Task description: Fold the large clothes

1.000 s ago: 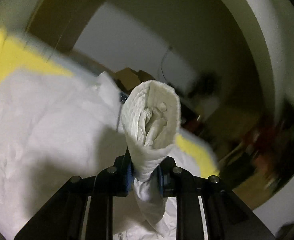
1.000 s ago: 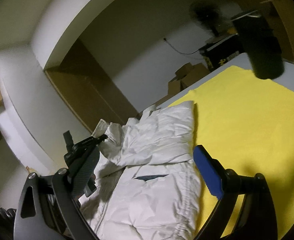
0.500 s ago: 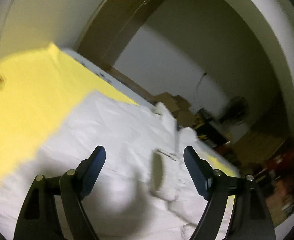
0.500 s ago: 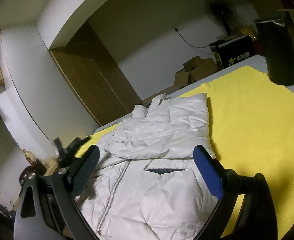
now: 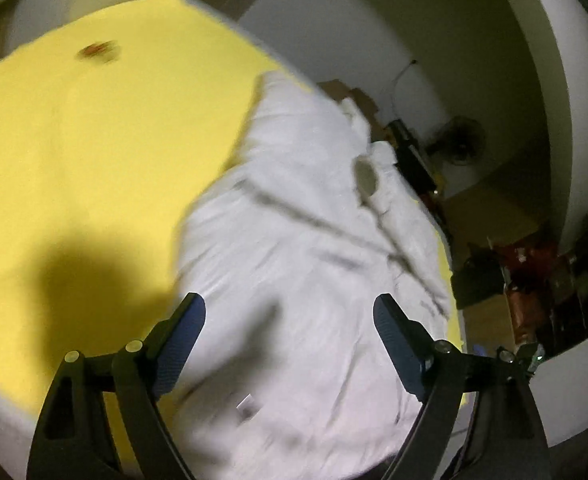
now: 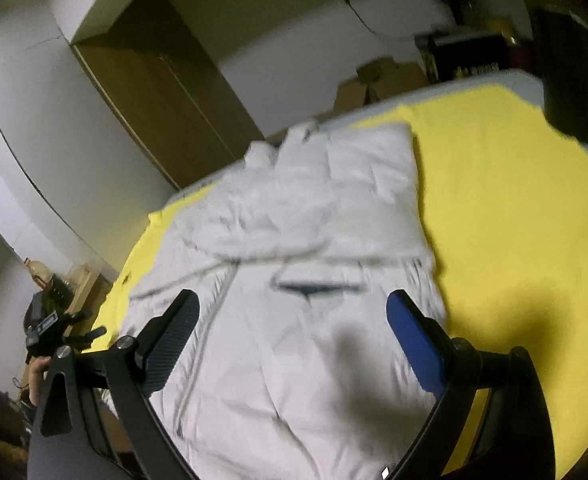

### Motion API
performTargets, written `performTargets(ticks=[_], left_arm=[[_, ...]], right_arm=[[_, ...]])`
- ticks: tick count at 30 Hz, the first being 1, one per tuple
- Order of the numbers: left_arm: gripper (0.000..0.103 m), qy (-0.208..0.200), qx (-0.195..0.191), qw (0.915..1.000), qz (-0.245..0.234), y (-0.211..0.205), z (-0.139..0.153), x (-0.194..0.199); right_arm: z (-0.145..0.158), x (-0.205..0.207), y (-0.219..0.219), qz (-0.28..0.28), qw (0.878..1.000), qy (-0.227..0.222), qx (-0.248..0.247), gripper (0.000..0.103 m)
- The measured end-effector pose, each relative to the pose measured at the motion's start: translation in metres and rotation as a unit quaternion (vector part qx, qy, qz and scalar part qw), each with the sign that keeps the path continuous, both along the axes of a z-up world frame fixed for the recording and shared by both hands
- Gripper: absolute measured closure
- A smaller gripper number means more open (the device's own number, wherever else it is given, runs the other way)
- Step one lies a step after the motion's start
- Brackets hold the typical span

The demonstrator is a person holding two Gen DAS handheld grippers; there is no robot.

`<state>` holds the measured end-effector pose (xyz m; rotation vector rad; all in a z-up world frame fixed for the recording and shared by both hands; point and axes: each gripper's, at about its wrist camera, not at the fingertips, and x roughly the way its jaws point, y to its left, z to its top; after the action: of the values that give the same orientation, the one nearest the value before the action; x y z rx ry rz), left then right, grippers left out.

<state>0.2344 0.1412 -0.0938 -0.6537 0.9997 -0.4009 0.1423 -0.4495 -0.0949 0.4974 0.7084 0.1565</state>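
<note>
Both sleeves of the puffy white quilted jacket (image 6: 294, 280) look laid across its chest, and the garment lies flat, front up, on the wide yellow cloth (image 5: 94, 140) covering the table, its collar toward the far edge. The step in hand appears to be the move from sleeve folding to the body fold, and it would go best if the two tools drop to the near hem, one at each corner, bite through both padded layers together, and carry the hem up toward the collar evenly so the slippery filling does not slide askew. Compared with a second ago, the sleeve cuff no longer stands pinched in the left gripper (image 5: 290, 316); its jaws are opening with nothing between them, and it now hangs over the jacket's lower body. Smaller change shows on the right gripper (image 6: 294, 316), which hovers spread and empty above the zipper and dark chest pocket (image 6: 314, 287), now closer over the garment.
</note>
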Motion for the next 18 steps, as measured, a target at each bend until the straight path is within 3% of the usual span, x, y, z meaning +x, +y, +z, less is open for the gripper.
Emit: performTargets(ticks=[4,8,12,18], left_arm=[[0.014,0.014,-0.019,0.9996,0.012,0.026,-0.011,-0.024],[0.014,0.049,-0.049,0.9976,-0.009,0.020,-0.028,-0.027],[0.014,0.075,-0.042,0.9949,-0.054,-0.004,-0.043,-0.019],[0.013,0.078,-0.010,0.9962,-0.037,-0.018,-0.051,-0.013]], right_arm=[[-0.022,-0.026,-0.017,-0.025,0.999,0.022,0.017,0.008],[-0.040,-0.049,-0.032,-0.046,0.997,0.043,0.042,0.008],[-0.047,-0.069,-0.035,-0.051,0.996,0.053,0.044,0.008],[-0.049,-0.076,-0.029,-0.033,0.997,0.063,0.032,0.008]])
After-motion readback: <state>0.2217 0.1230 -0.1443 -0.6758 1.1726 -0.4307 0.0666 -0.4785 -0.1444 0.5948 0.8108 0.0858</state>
